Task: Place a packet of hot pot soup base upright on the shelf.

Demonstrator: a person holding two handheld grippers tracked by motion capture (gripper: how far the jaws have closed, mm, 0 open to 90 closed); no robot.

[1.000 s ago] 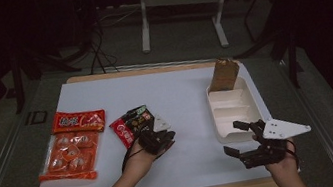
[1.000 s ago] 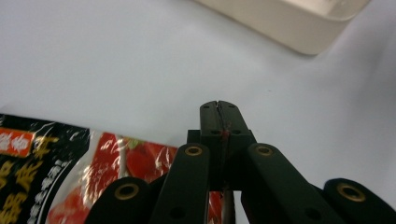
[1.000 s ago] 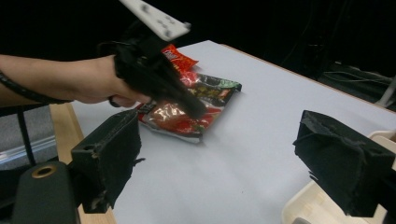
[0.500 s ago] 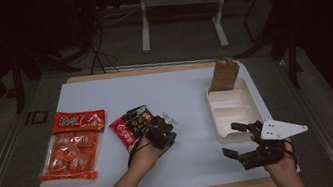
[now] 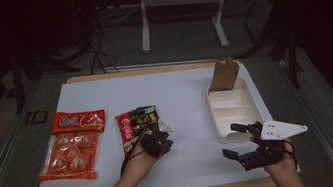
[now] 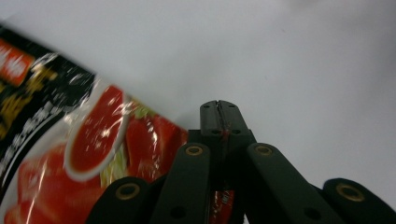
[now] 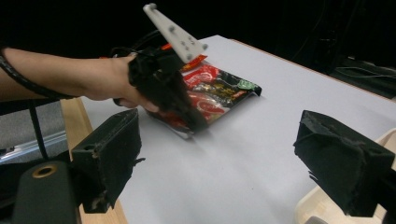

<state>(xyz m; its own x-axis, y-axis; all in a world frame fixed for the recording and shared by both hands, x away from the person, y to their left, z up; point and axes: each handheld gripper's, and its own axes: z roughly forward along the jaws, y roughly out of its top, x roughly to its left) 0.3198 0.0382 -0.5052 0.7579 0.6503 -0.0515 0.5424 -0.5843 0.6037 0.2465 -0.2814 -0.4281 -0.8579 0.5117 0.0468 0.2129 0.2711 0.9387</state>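
Against the earlier frames, the left gripper [image 5: 158, 140] has stayed closed on the near edge of the red and black snack packet [image 5: 135, 124], which has shifted slightly nearer the table's front; the right gripper [image 5: 244, 144] has kept its place with jaws spread wide and nothing between them, just in front of the white compartment tray [image 5: 254, 110]. The left gripper view shows the jaws meeting tight over the packet's [image 6: 93, 140] corner, a contact the high view leaves too small to judge. The right gripper view shows the packet [image 7: 219, 91] lying flat with the left gripper [image 7: 194, 122] pinching its edge. The surface is a white sheet [image 5: 178, 86] on a wooden board; two orange packets [image 5: 71, 146] lie at its left. The room beyond is dark.
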